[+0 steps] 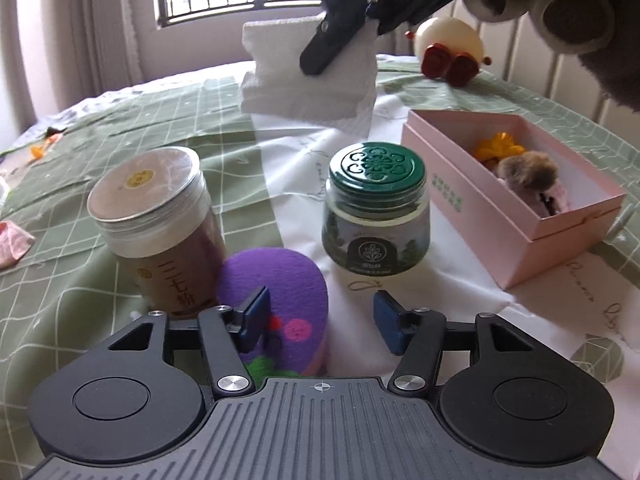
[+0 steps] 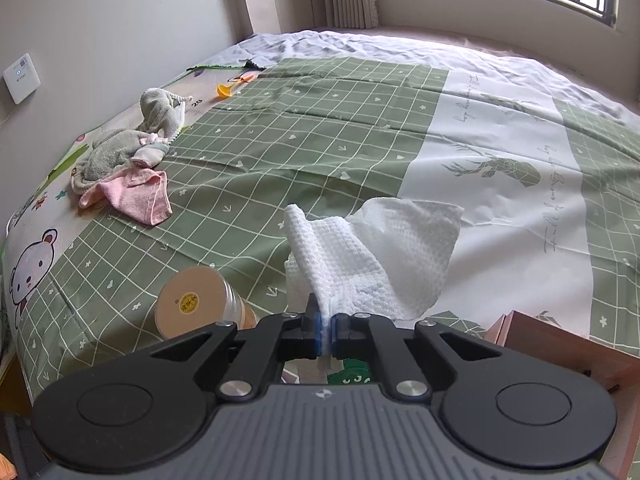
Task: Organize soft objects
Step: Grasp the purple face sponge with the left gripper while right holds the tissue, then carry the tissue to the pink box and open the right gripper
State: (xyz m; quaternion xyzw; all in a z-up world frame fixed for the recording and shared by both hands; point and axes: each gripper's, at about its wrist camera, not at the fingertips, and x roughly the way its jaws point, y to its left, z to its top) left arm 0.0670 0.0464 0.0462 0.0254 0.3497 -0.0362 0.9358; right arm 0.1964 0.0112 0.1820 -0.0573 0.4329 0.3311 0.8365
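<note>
My left gripper (image 1: 320,326) is open just above the bed, its left finger over a purple felt pouch (image 1: 280,312) that lies between the jaws and a tall jar. My right gripper (image 2: 328,330) is shut on a white waffle cloth (image 2: 372,256) and holds it in the air; the cloth (image 1: 308,80) and gripper (image 1: 340,36) also show in the left wrist view, high above the jars. A pink box (image 1: 516,196) at the right holds a furry brown toy (image 1: 528,170) and an orange item (image 1: 498,146).
A tall brown jar with a clear lid (image 1: 160,224) and a green-lidded glass jar (image 1: 376,208) stand on the bedspread. A cream and red plush (image 1: 448,48) sits far back. Grey and pink cloths (image 2: 128,164) lie at the bed's left edge by the wall.
</note>
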